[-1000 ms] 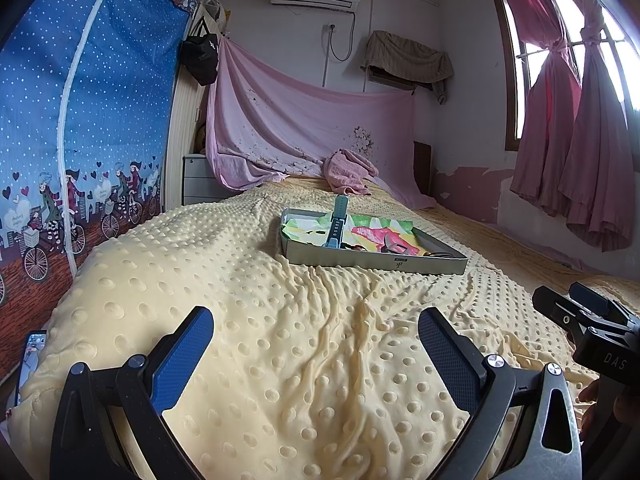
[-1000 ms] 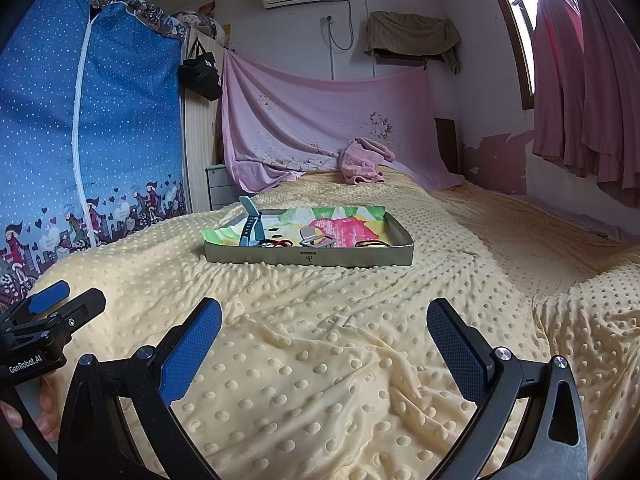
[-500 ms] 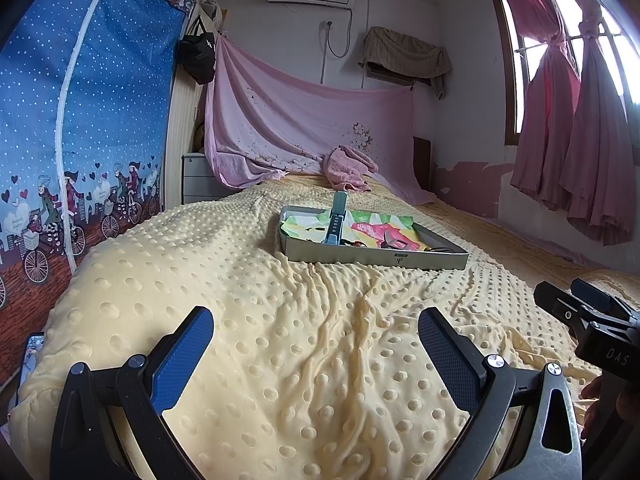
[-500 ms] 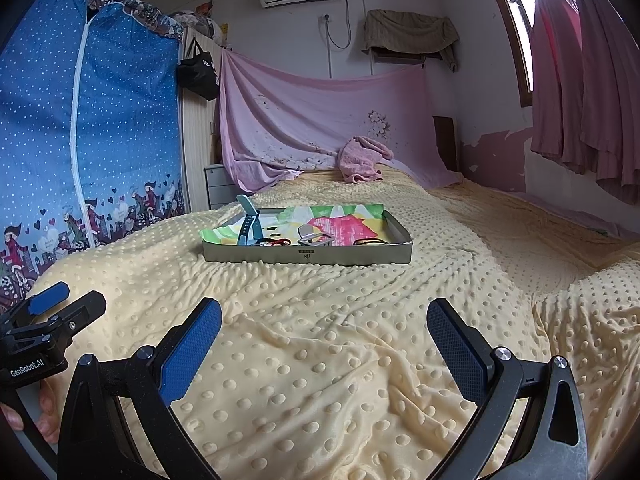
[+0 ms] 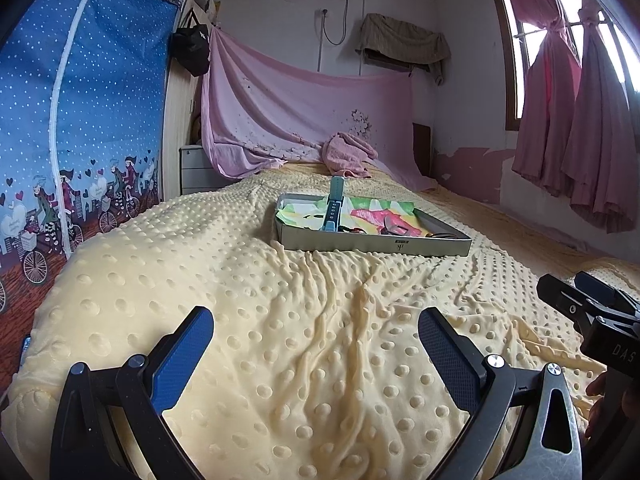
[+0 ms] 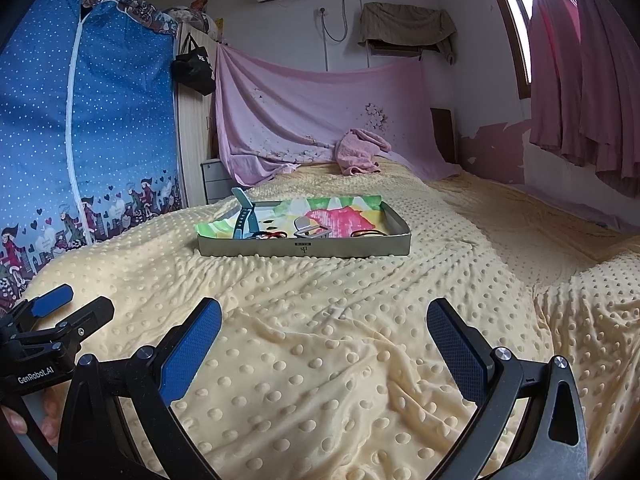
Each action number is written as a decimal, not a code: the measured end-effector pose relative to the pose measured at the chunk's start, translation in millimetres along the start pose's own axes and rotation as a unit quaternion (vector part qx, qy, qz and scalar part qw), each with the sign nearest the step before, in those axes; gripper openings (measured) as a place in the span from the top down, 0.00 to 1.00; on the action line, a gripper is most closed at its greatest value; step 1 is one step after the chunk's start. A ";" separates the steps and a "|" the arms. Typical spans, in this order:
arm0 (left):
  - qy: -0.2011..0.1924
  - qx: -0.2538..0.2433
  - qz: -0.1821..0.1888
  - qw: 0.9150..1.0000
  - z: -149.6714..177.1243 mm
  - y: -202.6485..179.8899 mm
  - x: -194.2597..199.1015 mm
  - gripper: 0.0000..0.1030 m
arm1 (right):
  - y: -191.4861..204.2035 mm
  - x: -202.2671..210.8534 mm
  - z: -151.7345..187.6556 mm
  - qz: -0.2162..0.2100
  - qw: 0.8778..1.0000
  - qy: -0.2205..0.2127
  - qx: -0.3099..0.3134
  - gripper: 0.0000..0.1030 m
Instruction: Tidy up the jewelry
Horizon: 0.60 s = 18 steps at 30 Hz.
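Observation:
A shallow grey tray (image 5: 372, 245) (image 6: 304, 249) lined with colourful paper sits on the yellow dotted bedspread ahead of both grippers. A teal watch band (image 5: 333, 204) (image 6: 243, 216) leans over its left rim. In the right wrist view a silver clasp (image 6: 310, 229), red cords (image 6: 270, 235) and a dark bracelet (image 6: 368, 233) lie inside. My left gripper (image 5: 316, 340) is open and empty, low over the bedspread, well short of the tray. My right gripper (image 6: 324, 334) is open and empty too. Each gripper shows at the edge of the other's view.
A pink towel (image 6: 360, 152) lies at the bed's far end under a hanging pink sheet. A blue fabric wardrobe (image 5: 80, 120) stands at the left. Pink curtains (image 5: 580, 120) hang at the right by the window. The bedspread (image 6: 340, 360) is wrinkled between grippers and tray.
Both views have shifted slightly; the tray sits a little lower and closer in the frames. Both grippers stay open and empty.

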<state>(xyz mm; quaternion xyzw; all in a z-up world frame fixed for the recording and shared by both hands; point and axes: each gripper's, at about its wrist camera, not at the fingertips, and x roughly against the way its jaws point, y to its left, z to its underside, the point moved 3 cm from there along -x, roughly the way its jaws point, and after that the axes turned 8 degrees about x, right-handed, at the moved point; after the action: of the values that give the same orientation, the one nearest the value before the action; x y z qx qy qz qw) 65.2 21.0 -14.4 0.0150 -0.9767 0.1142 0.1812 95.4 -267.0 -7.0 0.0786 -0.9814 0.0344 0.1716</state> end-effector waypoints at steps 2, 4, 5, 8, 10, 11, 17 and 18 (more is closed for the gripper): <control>0.002 -0.001 -0.001 1.000 0.3 0.3 -1.2 0.00 | -1.0 -1.1 0.6 0.000 1.000 0.002 -0.002 0.02; 0.003 -0.002 -0.002 1.000 0.3 -0.7 -1.7 0.00 | -0.6 -1.8 0.9 0.000 1.000 0.004 -0.004 0.02; 0.003 -0.002 -0.002 1.000 0.3 -1.0 -1.6 0.00 | -1.0 -2.4 1.0 0.000 1.000 0.004 -0.004 0.02; 0.002 -0.002 -0.002 1.000 0.2 -0.6 -1.8 0.00 | -0.7 -2.8 1.1 0.000 1.000 0.004 -0.004 0.02; 0.003 -0.002 -0.002 1.000 0.3 -1.0 -1.6 0.00 | -1.2 -3.3 1.2 0.000 1.000 0.004 -0.003 0.02; 0.003 -0.002 -0.002 1.000 0.3 -1.0 -1.6 0.00 | -1.2 -3.1 1.2 0.001 1.000 0.004 -0.003 0.02; 0.003 -0.002 -0.002 1.000 0.2 -0.8 -1.6 0.00 | -0.8 -2.7 1.3 0.001 1.000 0.004 -0.004 0.02; 0.003 -0.001 -0.002 1.000 0.1 -0.2 -1.8 0.00 | -0.8 -2.7 1.3 0.001 1.000 0.004 -0.004 0.02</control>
<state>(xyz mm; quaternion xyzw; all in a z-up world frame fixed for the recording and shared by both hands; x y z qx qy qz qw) 66.9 20.8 -15.1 0.0163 -0.9763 0.1125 0.1840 97.6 -267.5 -9.1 0.0774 -0.9809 0.0311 0.1756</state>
